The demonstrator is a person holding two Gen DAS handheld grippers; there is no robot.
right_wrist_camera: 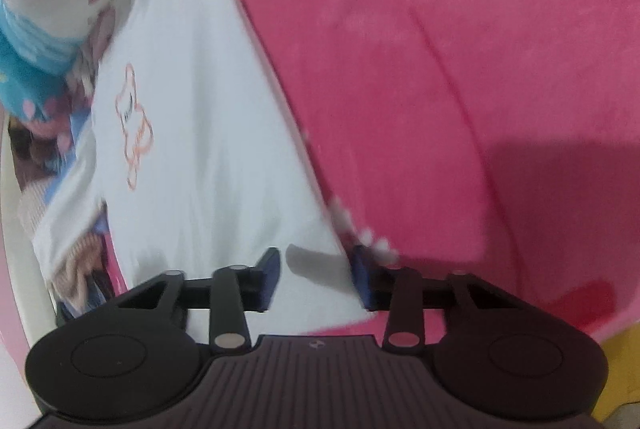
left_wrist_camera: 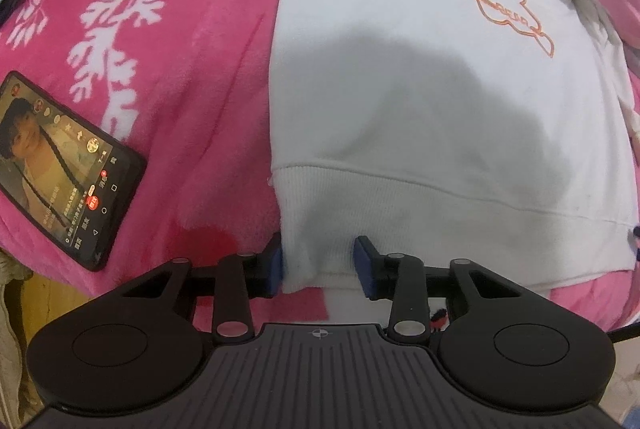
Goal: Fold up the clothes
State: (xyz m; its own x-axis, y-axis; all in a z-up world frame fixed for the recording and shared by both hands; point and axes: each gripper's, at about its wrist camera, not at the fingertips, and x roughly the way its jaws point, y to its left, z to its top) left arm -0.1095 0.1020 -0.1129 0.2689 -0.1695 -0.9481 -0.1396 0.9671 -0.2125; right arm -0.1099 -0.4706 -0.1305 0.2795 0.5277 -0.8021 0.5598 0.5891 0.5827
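On my left wrist view I see the white sweatshirt (left_wrist_camera: 420,89) lying flat on the pink blanket (left_wrist_camera: 180,69), its orange bear outline (left_wrist_camera: 508,1) toward the far right and its ribbed hem (left_wrist_camera: 400,197) nearest me. My left gripper (left_wrist_camera: 319,265) points steeply down at the hem's left corner; the jaws are narrow with that corner of fabric between them, the left pad (left_wrist_camera: 276,265) against the cloth edge, the right pad with a small gap, so I cannot tell whether they truly pinch it. A phone (left_wrist_camera: 64,165) with a lit screen lies on the blanket to the left, well apart from the garment. On my right wrist view, which is blurred, the right gripper (right_wrist_camera: 316,277) has its jaws narrow around the sweatshirt's other hem corner (right_wrist_camera: 320,269), and fabric sits between the pads, though I cannot tell whether they press on it.
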